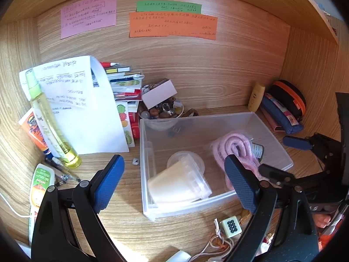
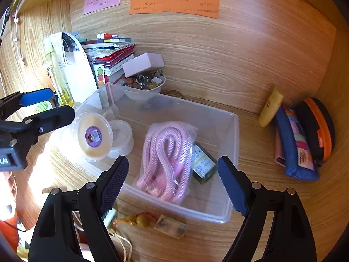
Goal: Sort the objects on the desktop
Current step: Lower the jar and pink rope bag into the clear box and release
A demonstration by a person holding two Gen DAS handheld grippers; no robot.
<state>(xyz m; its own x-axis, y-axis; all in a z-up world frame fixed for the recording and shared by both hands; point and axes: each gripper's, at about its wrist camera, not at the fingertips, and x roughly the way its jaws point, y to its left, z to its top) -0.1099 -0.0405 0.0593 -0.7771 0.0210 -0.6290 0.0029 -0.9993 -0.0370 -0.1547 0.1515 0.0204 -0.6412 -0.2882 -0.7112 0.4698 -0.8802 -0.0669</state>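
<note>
Bin: your clear bin [image 2: 229, 131] sits mid-desk, holding a pink cord [image 2: 168, 161], small bottle [image 2: 204, 163] and tubs [image 1: 178, 183].
Left gripper [image 1: 174, 181]: wide open, empty, over the bin's near-left.
Right gripper [image 2: 173, 183]: wide open, empty, near the cord.
Unsorted: dice charm [image 1: 231, 226] lies near you, outside the bin.
Risk: reaching for it, you could nudge the bin wall and knock the far bead bowl [image 2: 150, 85].

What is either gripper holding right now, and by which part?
Nothing. The left gripper and right gripper both hover with jaws open above the clear bin.
</note>
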